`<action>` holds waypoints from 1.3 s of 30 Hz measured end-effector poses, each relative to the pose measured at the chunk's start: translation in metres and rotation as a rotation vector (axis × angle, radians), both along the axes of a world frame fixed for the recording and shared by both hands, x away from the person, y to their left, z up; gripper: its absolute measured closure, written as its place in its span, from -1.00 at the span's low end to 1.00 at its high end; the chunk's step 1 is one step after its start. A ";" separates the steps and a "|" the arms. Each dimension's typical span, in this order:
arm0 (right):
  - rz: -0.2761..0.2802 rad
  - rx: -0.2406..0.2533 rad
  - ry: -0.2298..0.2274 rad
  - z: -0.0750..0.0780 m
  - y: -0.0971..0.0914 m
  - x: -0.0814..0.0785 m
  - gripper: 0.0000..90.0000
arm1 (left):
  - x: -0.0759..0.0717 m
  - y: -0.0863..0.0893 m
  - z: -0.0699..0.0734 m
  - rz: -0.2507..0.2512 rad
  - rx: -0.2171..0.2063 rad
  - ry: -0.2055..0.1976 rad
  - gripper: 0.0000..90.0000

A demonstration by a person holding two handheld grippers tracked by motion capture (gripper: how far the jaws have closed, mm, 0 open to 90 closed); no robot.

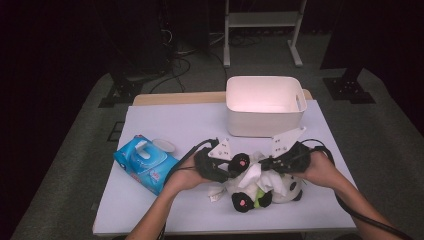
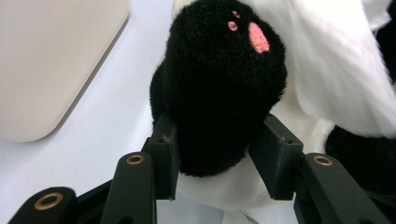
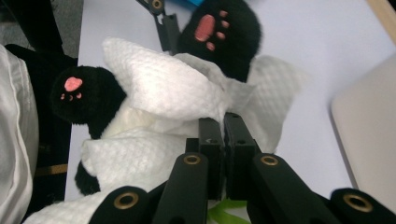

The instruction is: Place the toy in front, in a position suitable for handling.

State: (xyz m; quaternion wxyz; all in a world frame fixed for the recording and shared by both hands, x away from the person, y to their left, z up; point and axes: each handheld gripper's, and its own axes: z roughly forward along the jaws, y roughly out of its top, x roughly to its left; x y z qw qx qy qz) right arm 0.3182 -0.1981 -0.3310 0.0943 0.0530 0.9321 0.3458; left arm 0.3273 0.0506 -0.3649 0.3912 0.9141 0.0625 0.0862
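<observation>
white table (image 1: 165,125), white bin (image 1: 264,105), blue tissue pack (image 1: 144,162), plush panda (image 1: 260,187)

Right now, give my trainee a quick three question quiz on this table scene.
1. True or false: the left gripper has its jaws around the panda toy's black paw.
2. What does the right gripper pinch? A tissue, B box, C blue pack.
3. Where is the white box: beyond the toy or beside the person?

Key: 1 true. 2 A. 3 beyond the toy.

My high view looks forward and down over the table (image 1: 150,125). Both gripper views sit close, sharing the panda (image 2: 224,88).
</observation>
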 end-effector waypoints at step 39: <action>-0.021 0.046 0.053 -0.014 -0.006 -0.003 0.94 | 0.011 -0.005 0.003 0.032 0.015 0.057 -0.01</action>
